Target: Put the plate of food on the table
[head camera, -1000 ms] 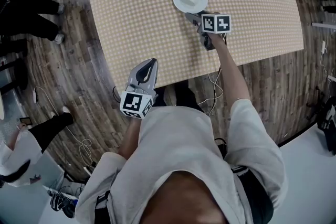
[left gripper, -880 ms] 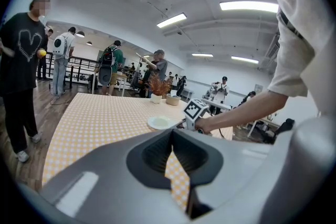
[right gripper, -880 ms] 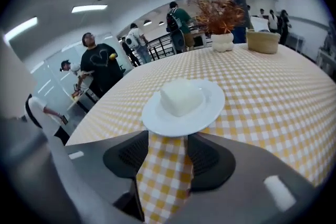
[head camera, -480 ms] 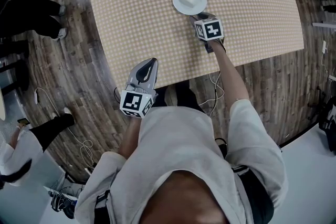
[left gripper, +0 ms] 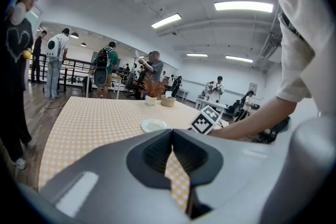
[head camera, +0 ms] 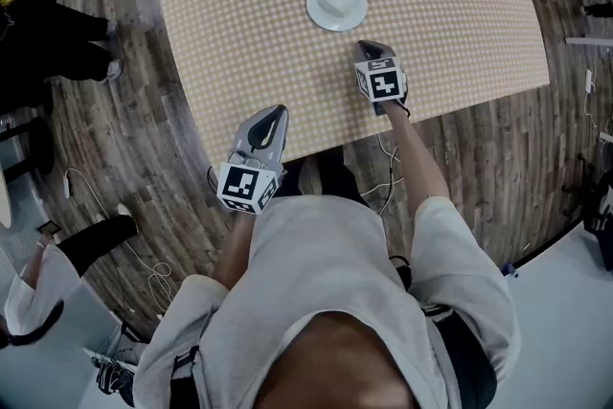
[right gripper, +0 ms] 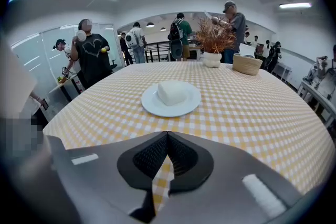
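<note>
Plate (head camera: 316, 10) sits flat on the table (head camera: 230, 43), around the middle of the tabletop and a little toward the far side. A pale block of food (right gripper: 172, 93) rests at its centre, upright and not spilled. Nothing touches the plate. Judgement: it is set well in from every table edge, so it cannot be knocked off, and it counts as placed.

Right gripper (head camera: 367, 47) hangs over the table between the near edge and the plate, clear of the rim. In the right gripper view the claw is closed, pads tip to tip, with only checked cloth showing below them; it carries nothing. Judgement: closed and empty with the plate free on the cloth reads as the release being complete, so this arm has no load left to manage.

Left gripper (head camera: 273, 115) is held at the table's near edge, well apart from the plate. Its claw is also closed on nothing. Judgement: it is parked there as the idle hand, out of the working arm's path.

At the table's far end stand a vase of dried stems (right gripper: 214, 39) and a basket (right gripper: 247, 64), both far from the plate. People stand beyond the table's far side.

Judgement: the task looks essentially finished.
</note>
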The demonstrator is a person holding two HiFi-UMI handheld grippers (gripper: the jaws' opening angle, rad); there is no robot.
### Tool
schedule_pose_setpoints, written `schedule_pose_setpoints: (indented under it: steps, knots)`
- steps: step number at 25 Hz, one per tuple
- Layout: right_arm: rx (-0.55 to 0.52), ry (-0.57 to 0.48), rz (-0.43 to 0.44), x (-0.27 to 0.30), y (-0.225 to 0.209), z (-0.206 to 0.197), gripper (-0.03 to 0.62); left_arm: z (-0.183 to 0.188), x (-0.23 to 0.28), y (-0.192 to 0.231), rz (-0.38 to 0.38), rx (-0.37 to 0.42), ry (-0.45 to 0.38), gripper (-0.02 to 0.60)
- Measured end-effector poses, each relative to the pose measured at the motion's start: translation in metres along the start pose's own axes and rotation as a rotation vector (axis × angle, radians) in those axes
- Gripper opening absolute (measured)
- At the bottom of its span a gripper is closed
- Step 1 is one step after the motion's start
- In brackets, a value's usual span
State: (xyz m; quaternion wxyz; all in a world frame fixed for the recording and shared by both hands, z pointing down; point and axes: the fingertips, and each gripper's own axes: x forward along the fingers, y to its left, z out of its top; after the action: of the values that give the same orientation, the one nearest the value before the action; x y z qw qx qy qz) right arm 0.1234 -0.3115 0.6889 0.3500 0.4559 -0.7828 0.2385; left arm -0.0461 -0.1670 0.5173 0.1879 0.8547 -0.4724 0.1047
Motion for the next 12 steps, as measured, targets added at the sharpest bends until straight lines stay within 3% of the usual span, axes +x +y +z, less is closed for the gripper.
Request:
schedule_pose_setpoints:
  steps: [12]
  knots:
    - [0.070, -0.314, -0.015, -0.116, 0.045, 0.012, -0.003, 0.018, 0.017, -0.033, -0.107, 0.069, -0.018, 0.008]
